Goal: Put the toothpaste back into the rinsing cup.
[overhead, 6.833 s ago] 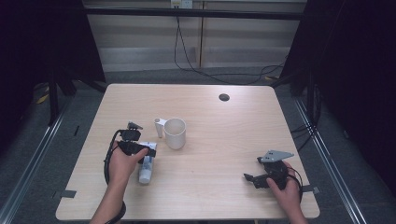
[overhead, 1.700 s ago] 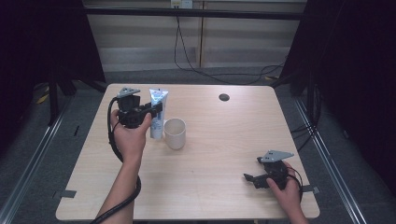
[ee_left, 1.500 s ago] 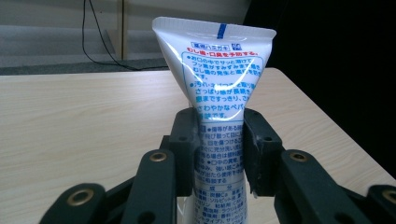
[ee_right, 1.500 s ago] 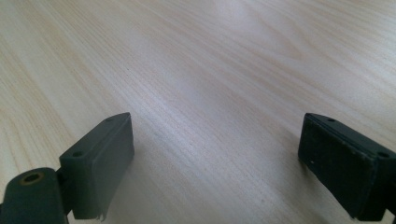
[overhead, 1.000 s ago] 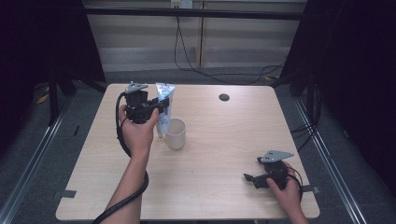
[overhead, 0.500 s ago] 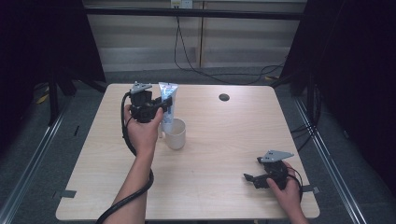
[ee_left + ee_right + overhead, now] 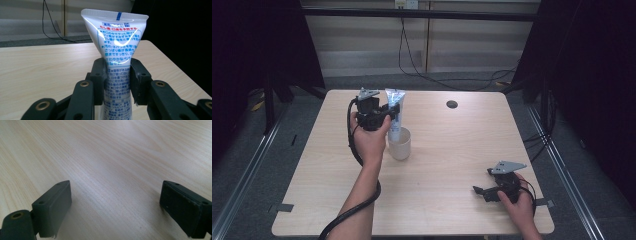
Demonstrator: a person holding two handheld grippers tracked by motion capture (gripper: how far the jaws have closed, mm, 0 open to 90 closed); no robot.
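- The toothpaste tube (image 7: 116,62) is clamped upright between the left gripper (image 7: 382,114) jaws, crimped end up, the pads pressed on its body from both sides.
- Since it was picked off the surface (image 7: 447,165) seconds ago, the tube has been lifted, stood on end and carried to the white cup (image 7: 400,144); over the last second it has been edged slightly further along above the rim.
- From the high view, the tube's lower end is now seen just above or just inside the cup's mouth, directly below the jaws; whether it touches the cup cannot be told.
- Judged from this, the work in hand is the standing of the tube in the cup, and only the lowering and the release appear to be left.
- The cup is set upright, just below and beside the left jaws; nothing else can be made out inside it, though its interior is partly hidden by the tube.
- The right gripper (image 7: 484,190) is rested on the near corner of the surface, well apart from the cup, its jaws spread wide with only bare wood between them, unchanged throughout.
- A small dark disc (image 7: 452,104) is left lying beyond the left jaws, well apart.
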